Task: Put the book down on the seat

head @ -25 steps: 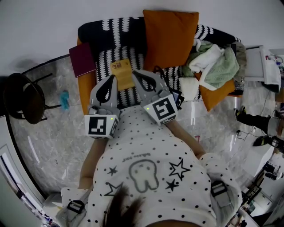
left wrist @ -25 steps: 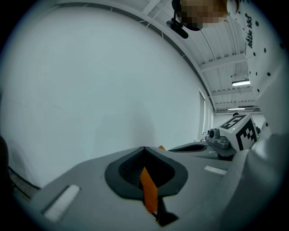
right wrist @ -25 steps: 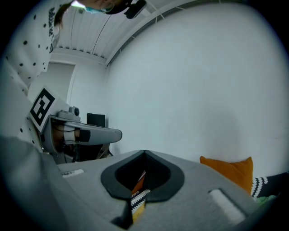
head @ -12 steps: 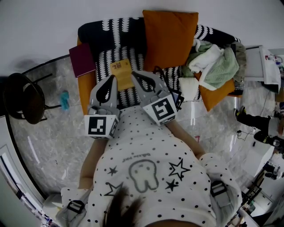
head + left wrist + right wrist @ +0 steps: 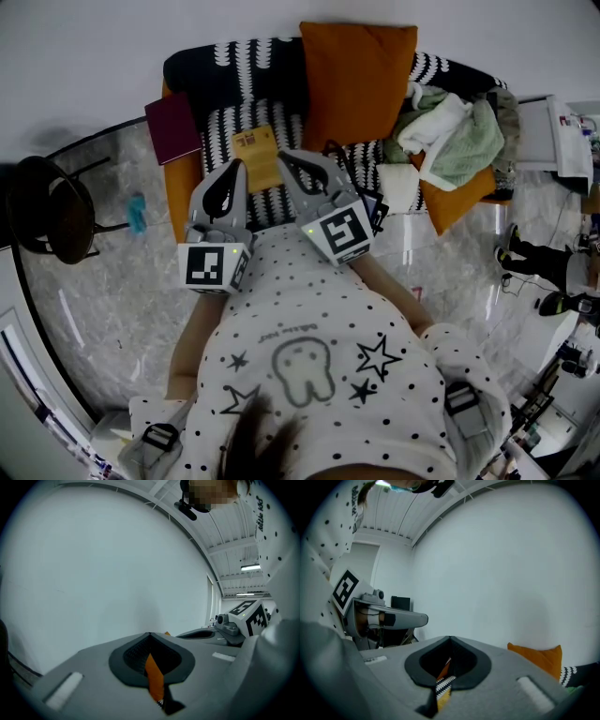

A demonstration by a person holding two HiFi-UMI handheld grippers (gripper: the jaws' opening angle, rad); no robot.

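Near field: left gripper [image 5: 239, 166] and right gripper [image 5: 284, 154] are held side by side in front of the person's chest, both aimed out over the seat [image 5: 221, 127]. In each gripper view the jaws are pressed together with nothing pinched. Only slivers of the sofa beyond show through the slit.

Between the tips: the yellow book [image 5: 257, 156] lies flat on the seat's black-and-white cover, free of both grippers. Its near end sits between the two closed tips and just beside each. Its long axis runs away from the person, tilted slightly, so it lies roughly in line with the grippers rather than across them. Neither hand is clearly nearer.

Judgement: if this is the task's book, it is already down on the seat and released.

Farther left: a maroon book [image 5: 173, 126] rests on the armrest [image 5: 184, 192], beyond and outboard of the left gripper — the left hand is the nearer one, were that book wanted.

Farthest: an orange cushion [image 5: 361, 80] leans against the backrest, apart from both books.
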